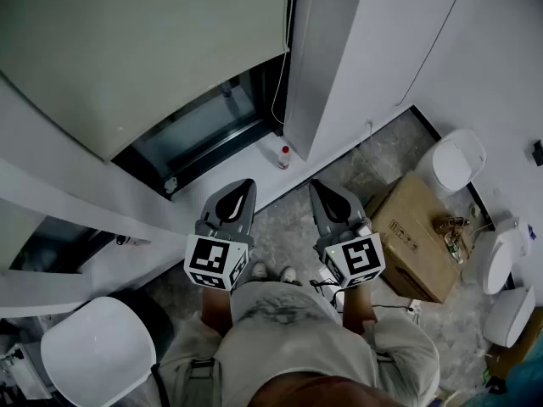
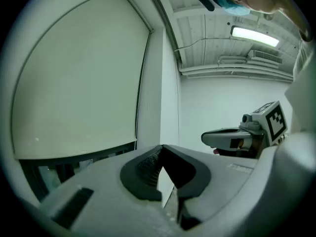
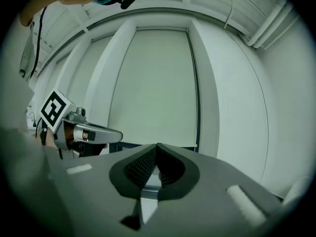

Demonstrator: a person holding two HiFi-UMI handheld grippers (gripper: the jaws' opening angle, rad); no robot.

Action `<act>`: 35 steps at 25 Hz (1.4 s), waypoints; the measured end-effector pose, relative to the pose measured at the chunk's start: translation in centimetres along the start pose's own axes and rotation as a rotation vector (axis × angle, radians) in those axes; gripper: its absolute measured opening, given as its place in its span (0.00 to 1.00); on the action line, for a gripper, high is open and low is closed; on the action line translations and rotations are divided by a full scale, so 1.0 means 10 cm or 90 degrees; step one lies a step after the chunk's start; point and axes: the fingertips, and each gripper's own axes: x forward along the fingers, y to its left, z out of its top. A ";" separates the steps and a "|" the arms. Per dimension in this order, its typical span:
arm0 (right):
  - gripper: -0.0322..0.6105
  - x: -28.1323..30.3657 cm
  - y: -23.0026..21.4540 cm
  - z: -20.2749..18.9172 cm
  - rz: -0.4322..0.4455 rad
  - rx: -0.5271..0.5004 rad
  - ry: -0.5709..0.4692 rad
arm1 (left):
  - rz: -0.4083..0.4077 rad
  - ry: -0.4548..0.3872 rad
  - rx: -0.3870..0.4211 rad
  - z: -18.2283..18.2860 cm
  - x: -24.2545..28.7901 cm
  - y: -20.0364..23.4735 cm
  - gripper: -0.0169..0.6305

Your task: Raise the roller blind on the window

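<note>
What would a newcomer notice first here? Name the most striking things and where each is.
The pale roller blind fills the head view's upper left, lowered over most of the window, dark glass showing below it. Before the person, the left gripper and right gripper sit side by side, both shut and empty. A cardboard box lies on the floor at right.

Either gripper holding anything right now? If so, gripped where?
Nothing held. The left gripper and right gripper both have jaws shut and empty, facing the roller blind without touching it.
</note>
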 end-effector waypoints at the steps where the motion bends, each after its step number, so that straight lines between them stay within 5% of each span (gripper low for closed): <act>1: 0.06 -0.01 0.02 -0.02 -0.001 0.004 0.009 | 0.000 0.000 0.000 -0.01 -0.01 0.00 0.03; 20: 0.06 -0.34 -0.23 -0.10 -0.019 0.041 0.004 | 0.017 0.002 0.003 -0.06 0.09 -0.36 0.03; 35: 0.07 0.49 -0.60 -0.12 -0.038 0.033 0.022 | -0.013 -0.004 0.000 0.10 0.80 0.20 0.03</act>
